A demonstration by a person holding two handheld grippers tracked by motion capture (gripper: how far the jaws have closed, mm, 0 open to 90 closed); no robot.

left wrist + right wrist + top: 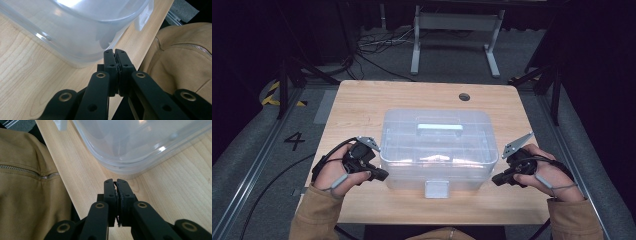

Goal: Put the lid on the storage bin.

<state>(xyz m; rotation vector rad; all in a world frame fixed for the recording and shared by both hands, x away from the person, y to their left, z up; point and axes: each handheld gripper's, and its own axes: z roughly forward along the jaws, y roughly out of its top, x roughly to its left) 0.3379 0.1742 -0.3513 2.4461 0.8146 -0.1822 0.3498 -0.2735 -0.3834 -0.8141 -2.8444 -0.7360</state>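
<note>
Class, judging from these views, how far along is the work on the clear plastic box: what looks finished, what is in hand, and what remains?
Done: little to see; the clear box sits on the table with its lid on and its front latch down.
In hand: the left gripper and right gripper flank the box's near corners, jaws together and holding nothing.
Left: apparently everything, likely starting with the latch and lid.

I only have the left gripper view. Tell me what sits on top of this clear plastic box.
Observer: A lid with a pale handle at its middle closes the clear plastic box.
Operator: Report where the right claw is.
Observer: The right claw sits by the box's near right corner, jaws together, nothing between them.
Operator: Now the front of the box.
Observer: A white latch hangs at the middle of the near side, between both claws.
</note>
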